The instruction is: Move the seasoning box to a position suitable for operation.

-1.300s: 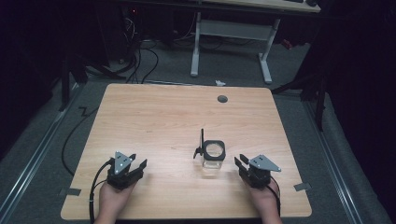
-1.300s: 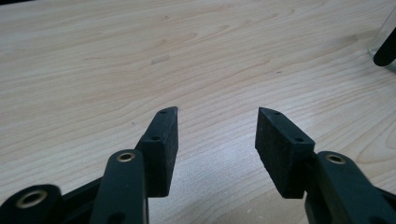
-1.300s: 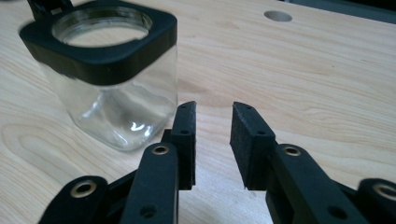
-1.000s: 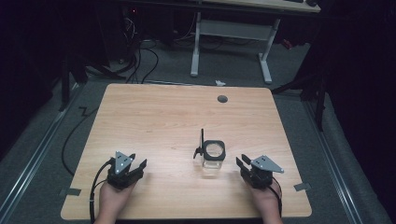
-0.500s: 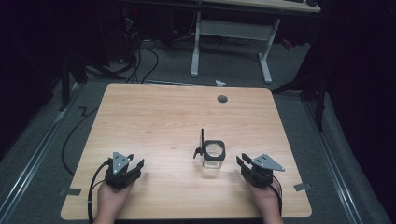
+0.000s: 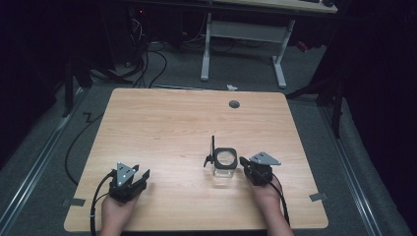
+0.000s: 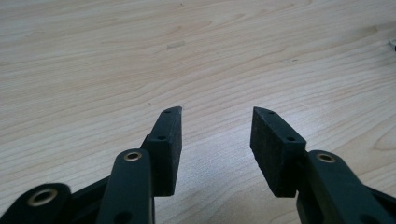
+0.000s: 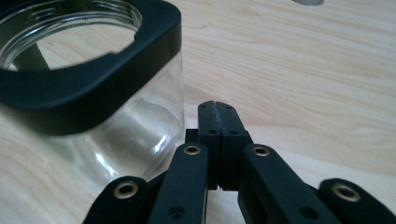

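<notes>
Right gripper [image 6: 244,163], fingers pressed together, has neared the unlabelled jar [image 6: 225,164]; left gripper [image 6: 141,175] gapes empty.

left claw [image 6: 139,176]: jaws apart, low | right claw [image 6: 244,162]: jaws pressed together, low

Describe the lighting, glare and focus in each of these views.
High view: the wooden table is evenly lit, the room around it nearly black, and the picture is soft. Left gripper view: the open jaws look sharp, with the wood grain blurring farther off. Right gripper view: the glass jar sits too close, its black rim slightly blurred, with pale reflections in the glass; the shut jaws are crisp.
</notes>
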Available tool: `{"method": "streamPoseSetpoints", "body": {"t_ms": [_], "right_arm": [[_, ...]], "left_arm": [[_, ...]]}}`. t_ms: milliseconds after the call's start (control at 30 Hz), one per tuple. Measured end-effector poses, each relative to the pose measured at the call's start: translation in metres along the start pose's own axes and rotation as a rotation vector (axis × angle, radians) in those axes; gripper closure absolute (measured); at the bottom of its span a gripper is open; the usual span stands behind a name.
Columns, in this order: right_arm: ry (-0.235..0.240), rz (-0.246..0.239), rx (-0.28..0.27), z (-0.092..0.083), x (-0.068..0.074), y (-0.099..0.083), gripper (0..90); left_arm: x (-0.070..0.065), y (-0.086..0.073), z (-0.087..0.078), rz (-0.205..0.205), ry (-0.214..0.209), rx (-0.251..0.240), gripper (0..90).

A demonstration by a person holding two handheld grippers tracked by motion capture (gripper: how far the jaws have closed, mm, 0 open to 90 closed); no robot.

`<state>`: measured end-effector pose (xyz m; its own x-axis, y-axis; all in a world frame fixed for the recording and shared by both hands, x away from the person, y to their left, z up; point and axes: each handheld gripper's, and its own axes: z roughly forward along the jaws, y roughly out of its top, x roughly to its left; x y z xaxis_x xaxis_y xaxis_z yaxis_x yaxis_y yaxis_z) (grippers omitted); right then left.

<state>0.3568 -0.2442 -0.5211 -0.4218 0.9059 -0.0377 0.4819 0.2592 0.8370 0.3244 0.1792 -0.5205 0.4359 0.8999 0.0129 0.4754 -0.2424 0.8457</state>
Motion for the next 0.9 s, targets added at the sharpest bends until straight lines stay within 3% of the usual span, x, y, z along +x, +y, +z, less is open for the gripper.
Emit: {"method": "streamPoseSetpoints", "body": {"t_ms": [233,400,900], "right_arm": [[0.005,-0.01,-0.009,0.011,-0.006,0.017,90.0],[0.017,-0.038,-0.004,0.015,0.002,0.022,90.0],[0.058,-0.07,-0.006,0.003,0.02,0.019,90.0]], "left_arm": [[0.0,0.001,0.002,-0.002,-0.008,-0.002,54.2],[0.002,0.001,-0.001,-0.011,-0.006,-0.012,54.4],[0.001,0.001,0.0,-0.016,-0.008,-0.014,54.7]]}}
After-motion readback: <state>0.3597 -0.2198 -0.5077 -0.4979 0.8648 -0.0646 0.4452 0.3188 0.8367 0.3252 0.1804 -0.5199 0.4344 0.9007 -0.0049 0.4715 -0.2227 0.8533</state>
